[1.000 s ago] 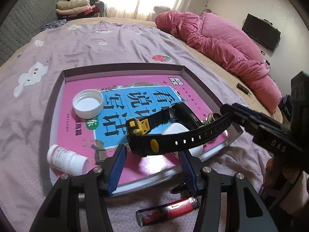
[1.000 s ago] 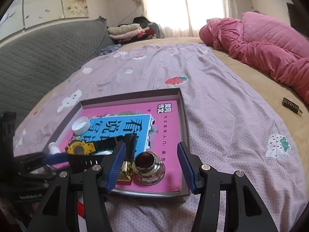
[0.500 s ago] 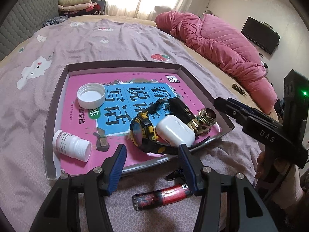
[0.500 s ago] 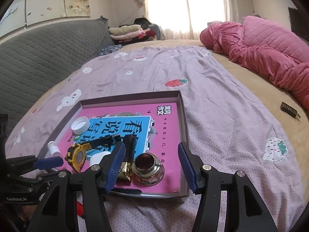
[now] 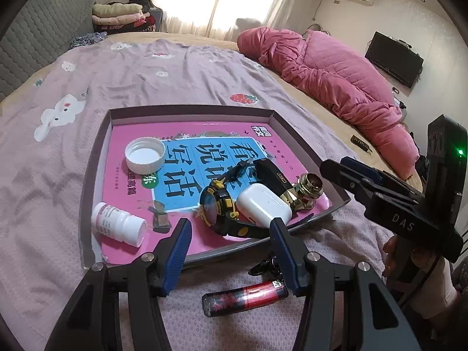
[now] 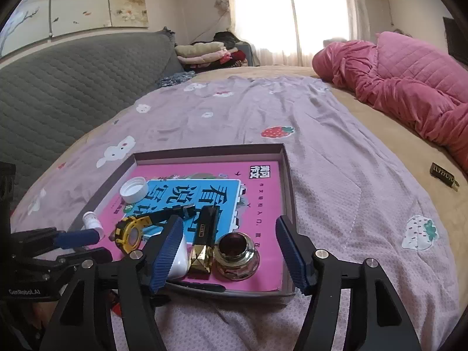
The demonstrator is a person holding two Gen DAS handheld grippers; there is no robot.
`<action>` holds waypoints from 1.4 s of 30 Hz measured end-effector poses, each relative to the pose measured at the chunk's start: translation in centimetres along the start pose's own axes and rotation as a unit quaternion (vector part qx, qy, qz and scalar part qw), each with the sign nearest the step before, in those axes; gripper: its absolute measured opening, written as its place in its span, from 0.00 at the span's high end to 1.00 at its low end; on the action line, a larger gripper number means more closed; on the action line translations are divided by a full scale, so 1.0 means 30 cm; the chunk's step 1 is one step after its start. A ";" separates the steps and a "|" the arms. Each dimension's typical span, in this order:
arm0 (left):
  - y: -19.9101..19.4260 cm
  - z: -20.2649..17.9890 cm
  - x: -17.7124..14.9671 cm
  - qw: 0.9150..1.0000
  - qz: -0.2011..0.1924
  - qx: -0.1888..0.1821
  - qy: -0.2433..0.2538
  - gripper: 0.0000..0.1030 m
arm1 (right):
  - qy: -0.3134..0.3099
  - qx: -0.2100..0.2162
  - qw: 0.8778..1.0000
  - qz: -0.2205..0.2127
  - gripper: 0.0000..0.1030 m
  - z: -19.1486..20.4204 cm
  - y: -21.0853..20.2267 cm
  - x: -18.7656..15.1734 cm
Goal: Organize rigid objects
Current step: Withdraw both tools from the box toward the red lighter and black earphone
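Tray (image 5: 96, 158) on the bed holds the book, watch (image 5: 218, 207), earbud case (image 5: 263, 204), bottle and cap. Lighter (image 5: 245, 294) lies outside, just beside its near edge. Your left gripper (image 5: 231, 251) is wide and empty above it; right gripper (image 6: 229, 251) is opening, nothing gripped. Likely next: drop left onto the lighter.

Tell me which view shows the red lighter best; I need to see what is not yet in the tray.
The left wrist view: the glossy red cylindrical lighter lies in full on the purple bedspread, just outside the tray's near rim. In the right wrist view only a red sliver shows behind the tongs' arms.
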State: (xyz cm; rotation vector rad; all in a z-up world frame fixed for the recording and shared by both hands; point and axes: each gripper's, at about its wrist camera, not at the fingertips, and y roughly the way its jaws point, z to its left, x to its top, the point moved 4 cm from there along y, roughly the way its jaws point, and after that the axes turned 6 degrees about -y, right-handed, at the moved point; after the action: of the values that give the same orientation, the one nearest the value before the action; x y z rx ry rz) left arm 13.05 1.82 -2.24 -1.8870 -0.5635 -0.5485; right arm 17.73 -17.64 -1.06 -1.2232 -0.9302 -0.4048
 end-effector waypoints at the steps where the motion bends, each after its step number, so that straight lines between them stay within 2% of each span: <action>1: -0.005 -0.001 0.000 1.000 -0.002 0.000 -0.001 0.46 | -0.001 0.002 1.000 0.000 0.32 0.003 -0.002 -0.001; 25: -0.093 0.008 -0.010 0.999 -0.023 0.039 0.002 0.46 | -0.045 0.009 0.999 -0.005 0.30 0.080 -0.090 -0.036; 42: -0.166 0.001 -0.070 0.998 -0.027 0.057 0.008 0.46 | -0.057 0.011 0.998 -0.007 0.30 0.105 -0.153 -0.056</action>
State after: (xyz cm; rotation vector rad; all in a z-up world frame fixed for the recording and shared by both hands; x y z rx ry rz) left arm 8.37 3.29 0.04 -1.7621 -0.6241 -0.5531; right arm 12.25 -16.59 0.61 -1.2307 -1.0387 -0.3367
